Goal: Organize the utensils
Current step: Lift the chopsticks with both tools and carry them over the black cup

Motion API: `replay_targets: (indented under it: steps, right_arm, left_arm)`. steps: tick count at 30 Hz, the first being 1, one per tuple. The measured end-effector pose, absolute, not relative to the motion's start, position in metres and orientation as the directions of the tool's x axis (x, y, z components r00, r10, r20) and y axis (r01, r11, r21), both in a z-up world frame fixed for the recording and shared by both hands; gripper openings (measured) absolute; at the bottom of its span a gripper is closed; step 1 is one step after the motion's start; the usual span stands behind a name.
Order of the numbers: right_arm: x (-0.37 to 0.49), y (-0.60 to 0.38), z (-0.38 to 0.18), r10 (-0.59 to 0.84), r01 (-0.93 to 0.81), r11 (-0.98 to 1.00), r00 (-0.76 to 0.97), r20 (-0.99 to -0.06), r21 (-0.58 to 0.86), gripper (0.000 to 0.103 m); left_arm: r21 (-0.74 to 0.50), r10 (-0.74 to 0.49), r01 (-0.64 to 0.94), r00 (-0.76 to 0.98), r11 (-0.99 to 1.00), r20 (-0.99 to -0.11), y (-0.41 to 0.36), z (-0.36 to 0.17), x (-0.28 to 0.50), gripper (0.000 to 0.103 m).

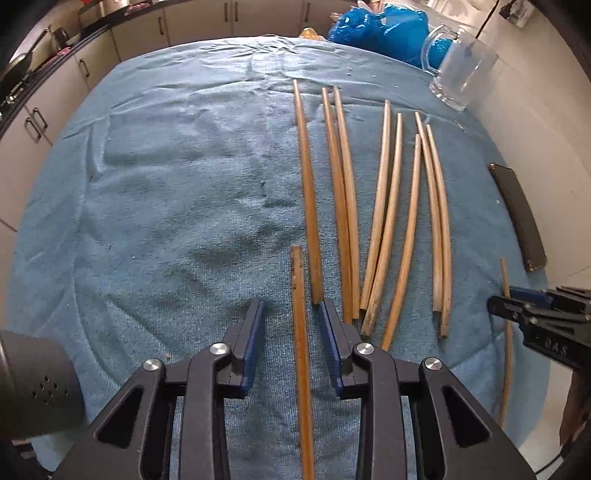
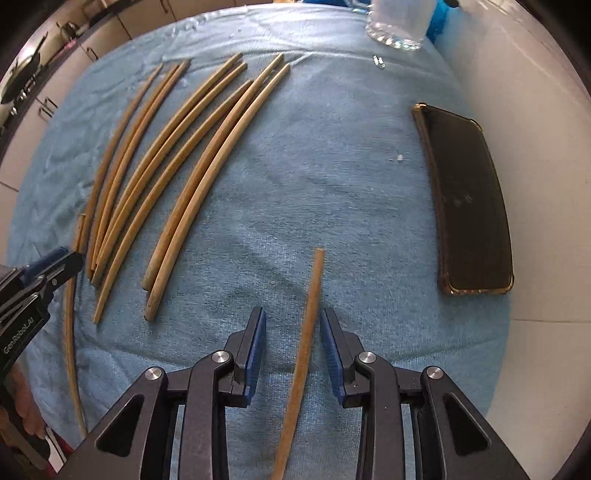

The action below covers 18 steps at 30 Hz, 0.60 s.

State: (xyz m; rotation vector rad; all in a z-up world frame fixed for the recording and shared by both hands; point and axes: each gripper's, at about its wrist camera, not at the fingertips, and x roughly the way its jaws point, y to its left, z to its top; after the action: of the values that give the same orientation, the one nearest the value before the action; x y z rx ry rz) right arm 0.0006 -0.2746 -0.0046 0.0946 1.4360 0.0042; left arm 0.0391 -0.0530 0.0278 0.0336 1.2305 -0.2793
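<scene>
While both tools point down at the blue towel (image 1: 166, 203) spread over the surface, the left hand-held gripper (image 1: 291, 304) has its jaws apart, and a dark-stained wooden chopstick (image 1: 301, 350) lies flat on the cloth between the blue pads, touching neither; its blunt end reaches just past the fingertips. The right hand-held gripper (image 2: 291, 312) is likewise parted, with a second chopstick (image 2: 306, 350) lying between its pads, nearer the right one and tilted slightly, apparently untouched. Beyond the left tool, eight more chopsticks (image 1: 308, 192) lie roughly side by side in loose pairs; they are thin, round and tapering, some pale, some honey-brown, a few with scuffed, darkened butts. The towel is a nubby terry weave, creased in places; a black phone (image 2: 469, 199) in a worn clear case lies near its right edge. A heavy glass mug (image 1: 461, 74) with a handle stands at the far corner, beside a crinkled blue plastic bag (image 1: 380, 29).
</scene>
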Motion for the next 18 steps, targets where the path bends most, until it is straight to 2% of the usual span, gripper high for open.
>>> replay_targets:
  steps: [2,3,12,18]
  right_arm:
    - [0.006,-0.274,-0.005,0.067,0.063,0.995,0.151,-0.986,0.078,0.022]
    - [0.008,-0.274,-0.004,0.066,0.061,0.995,0.159,-0.985,0.077,0.007]
    - [-0.020,-0.277,0.028,0.205,0.050,0.969,0.372,-0.905,0.240,0.006]
    - [-0.054,-0.266,0.060,0.239,0.002,0.961,0.498,-0.833,0.277,0.006]
  left_arm:
    - [-0.165,-0.230,0.228,0.298,0.960,-0.927,-0.048,0.027,0.036,0.007]
    - [-0.175,-0.237,0.219,0.305,0.960,-0.922,-0.044,0.027,0.033,0.006]
    - [-0.267,-0.365,0.268,0.444,0.926,-0.819,-0.022,0.076,-0.031,0.006]
    - [-0.282,-0.410,0.304,0.556,0.910,-0.723,-0.004,0.115,-0.078,0.006]
